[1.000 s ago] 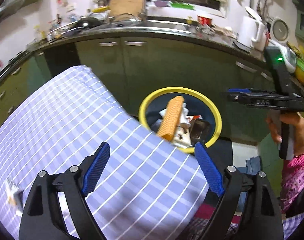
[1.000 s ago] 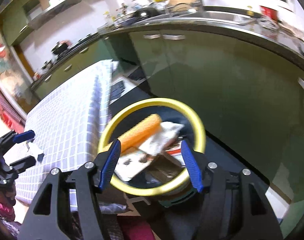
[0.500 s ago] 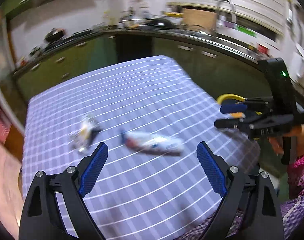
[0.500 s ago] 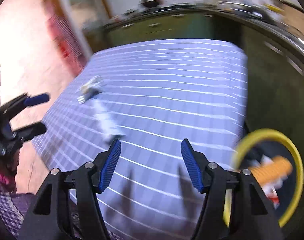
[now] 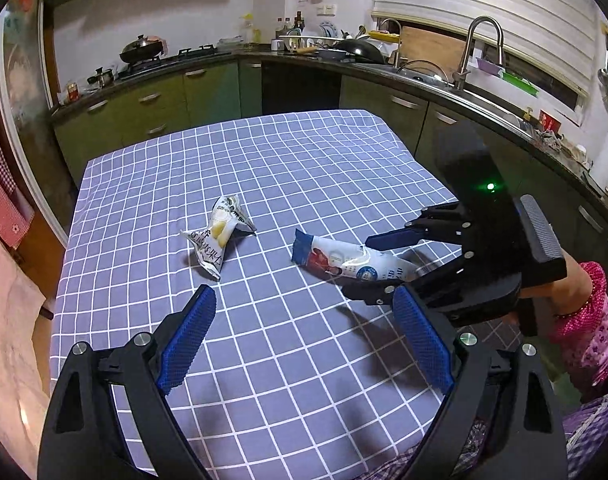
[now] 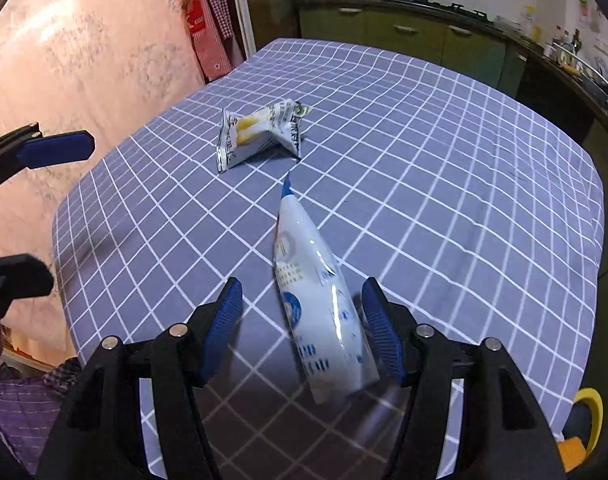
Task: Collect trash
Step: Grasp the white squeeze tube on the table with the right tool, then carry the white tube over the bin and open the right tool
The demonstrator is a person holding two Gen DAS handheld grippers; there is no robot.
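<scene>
A long white and blue wrapper (image 5: 352, 261) lies on the checked tablecloth (image 5: 263, 168). In the right wrist view the wrapper (image 6: 316, 292) lies between the open jaws of my right gripper (image 6: 304, 320), untouched by the pads. A crumpled white and yellow wrapper (image 5: 217, 236) lies to its left; it also shows in the right wrist view (image 6: 259, 132). My left gripper (image 5: 304, 340) is open and empty above the table's near side. The right gripper (image 5: 368, 264) shows in the left wrist view, straddling the long wrapper.
The yellow-rimmed trash bin (image 6: 592, 412) stands off the table's right edge. Green kitchen cabinets (image 5: 207, 92) and a counter with a sink (image 5: 464, 80) run behind the table. A pink wall (image 6: 83, 60) lies on the left side.
Both grippers have swung from the trash bin back over the table. The right gripper now straddles the long wrapper with its jaws open.
</scene>
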